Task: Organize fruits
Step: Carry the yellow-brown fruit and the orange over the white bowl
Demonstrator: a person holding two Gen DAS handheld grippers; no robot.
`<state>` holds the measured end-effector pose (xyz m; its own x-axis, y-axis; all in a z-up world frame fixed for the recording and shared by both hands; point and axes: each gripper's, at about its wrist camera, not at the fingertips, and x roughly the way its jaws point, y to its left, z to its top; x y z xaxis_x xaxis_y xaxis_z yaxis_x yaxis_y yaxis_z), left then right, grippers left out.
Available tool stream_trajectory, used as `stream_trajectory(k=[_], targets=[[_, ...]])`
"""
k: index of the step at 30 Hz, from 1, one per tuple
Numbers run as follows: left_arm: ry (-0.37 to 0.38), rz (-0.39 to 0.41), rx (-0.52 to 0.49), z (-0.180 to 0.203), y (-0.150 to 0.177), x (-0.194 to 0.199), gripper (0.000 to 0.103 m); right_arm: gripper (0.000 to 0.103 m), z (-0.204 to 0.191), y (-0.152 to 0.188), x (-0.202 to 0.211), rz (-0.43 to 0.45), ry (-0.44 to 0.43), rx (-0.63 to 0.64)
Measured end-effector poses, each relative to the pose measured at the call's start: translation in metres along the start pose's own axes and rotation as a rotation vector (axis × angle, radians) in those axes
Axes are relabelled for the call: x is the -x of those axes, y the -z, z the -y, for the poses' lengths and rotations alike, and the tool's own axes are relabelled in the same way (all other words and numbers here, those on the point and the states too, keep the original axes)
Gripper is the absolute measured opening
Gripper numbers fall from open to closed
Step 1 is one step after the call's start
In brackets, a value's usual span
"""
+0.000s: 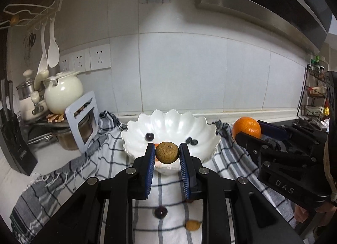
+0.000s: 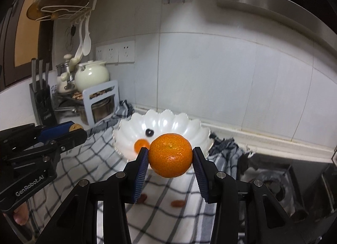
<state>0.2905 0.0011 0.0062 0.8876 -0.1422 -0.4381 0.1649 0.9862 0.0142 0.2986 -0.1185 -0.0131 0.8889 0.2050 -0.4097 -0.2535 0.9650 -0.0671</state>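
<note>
Left gripper (image 1: 167, 153) clamps a longan (image 1: 167, 152); right gripper (image 2: 171, 155) clamps an orange (image 2: 170, 155), both above the bowl (image 1: 168, 122).

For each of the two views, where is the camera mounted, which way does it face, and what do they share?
Left wrist: on the left gripper, facing the white bowl and tiled wall; jaws shut on a brown fruit; right gripper visible.
Right wrist: on the right gripper, same heading; jaws shut on an orange; left gripper visible.
Shared: bowl, checked cloth, both fruits.
</note>
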Motion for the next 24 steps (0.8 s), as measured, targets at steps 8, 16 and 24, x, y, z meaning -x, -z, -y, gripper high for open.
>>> stream_trajectory(k=[8,16,24], targets=[[0.009,-0.023,0.006,-0.002,-0.023,-0.027,0.024,0.044,0.009,-0.022,-0.021,0.024,0.010,0.003],[0.021,-0.058,0.026,-0.009,-0.042,-0.062,0.024,0.044,0.017,-0.037,-0.059,-0.011,-0.010,-0.016],[0.006,-0.093,0.022,-0.018,-0.055,-0.100,0.024,0.044,0.026,-0.046,-0.098,-0.052,0.003,-0.022]])
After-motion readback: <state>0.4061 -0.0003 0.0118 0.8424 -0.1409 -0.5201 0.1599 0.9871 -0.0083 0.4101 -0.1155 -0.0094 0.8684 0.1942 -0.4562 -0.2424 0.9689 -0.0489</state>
